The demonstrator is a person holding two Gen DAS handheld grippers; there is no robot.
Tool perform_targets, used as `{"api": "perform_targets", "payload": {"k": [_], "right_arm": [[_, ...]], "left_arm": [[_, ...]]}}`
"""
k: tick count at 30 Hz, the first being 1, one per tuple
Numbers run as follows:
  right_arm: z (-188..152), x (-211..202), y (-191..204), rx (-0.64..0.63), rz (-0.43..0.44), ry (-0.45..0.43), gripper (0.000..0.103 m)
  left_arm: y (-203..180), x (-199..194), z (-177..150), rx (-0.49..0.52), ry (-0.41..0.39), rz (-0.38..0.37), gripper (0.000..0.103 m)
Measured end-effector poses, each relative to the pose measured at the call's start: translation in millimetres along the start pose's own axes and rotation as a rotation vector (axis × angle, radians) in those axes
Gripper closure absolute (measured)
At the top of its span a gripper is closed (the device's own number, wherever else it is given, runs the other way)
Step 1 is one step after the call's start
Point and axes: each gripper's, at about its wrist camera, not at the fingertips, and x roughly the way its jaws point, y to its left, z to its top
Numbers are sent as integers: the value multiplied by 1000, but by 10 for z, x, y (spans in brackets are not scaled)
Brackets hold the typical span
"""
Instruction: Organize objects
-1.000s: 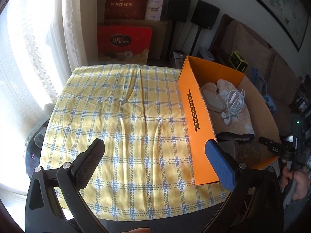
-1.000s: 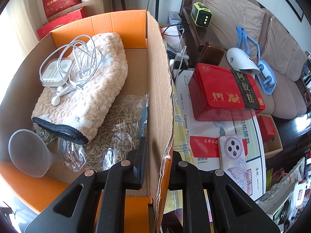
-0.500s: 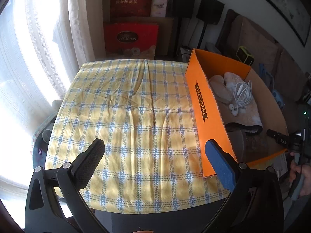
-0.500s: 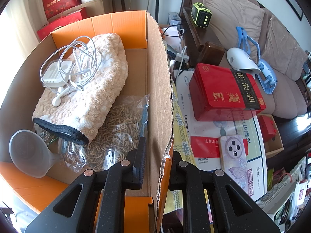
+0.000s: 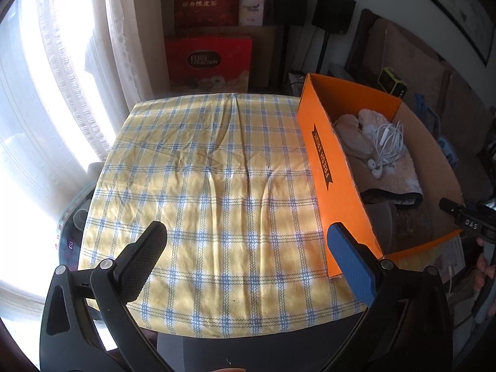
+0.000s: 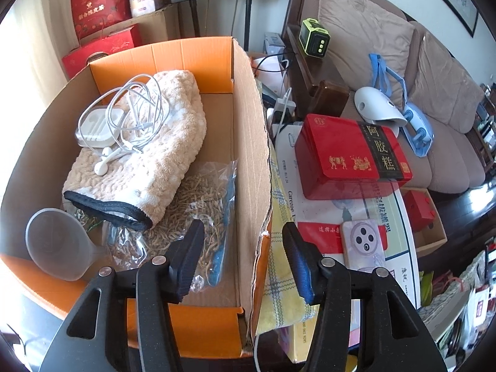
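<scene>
An orange cardboard box (image 5: pixel 334 186) (image 6: pixel 248 130) stands at the right edge of a yellow checked tablecloth (image 5: pixel 204 186). Inside lie a beige fleece cloth (image 6: pixel 155 161), white earphones with their case (image 6: pixel 117 124), a clear bag of dried strips (image 6: pixel 192 210) and a grey funnel (image 6: pixel 55 245). My right gripper (image 6: pixel 245 241) straddles the box's right wall; its jaws are opening and the pads stand off the cardboard on both sides. My left gripper (image 5: pixel 248 241) hangs open over the cloth, its blue pad close to the box's near corner, holding nothing.
Right of the box sit a red tin (image 6: pixel 350 155), a phone (image 6: pixel 362 245) and papers on a side table. A sofa (image 6: pixel 434 93) lies beyond. Red gift boxes (image 5: pixel 207 59) and speakers stand behind the table; a curtained window (image 5: pixel 46 93) is on the left.
My right gripper was shut on the box's right wall and has now spread off it. The left wrist view has shifted slightly, so the box sits further right.
</scene>
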Motion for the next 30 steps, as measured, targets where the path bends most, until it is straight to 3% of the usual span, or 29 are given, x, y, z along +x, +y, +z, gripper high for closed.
{"api": "perform_targets", "payload": {"k": [8,14,24,28,30], "right_arm": [[-28,-500,75,7,3,-109,38],[-58,-813,267,-3,56,-191,29],[-193,-914,684,-57,111,-237,16],[-217,-936,795,-60,146,-242,2],[-231,-971,846,-60,155,-260,1]], "left_arm": [[-30,-62,-6,12,-10,10,0],[-35,-124,-16,12,-20,4,0],[9,-216,-46,-3,-28,12,0],[2,-228,-66,1,-28,18,0],[0,-242,-77,5,-32,23,0]]}}
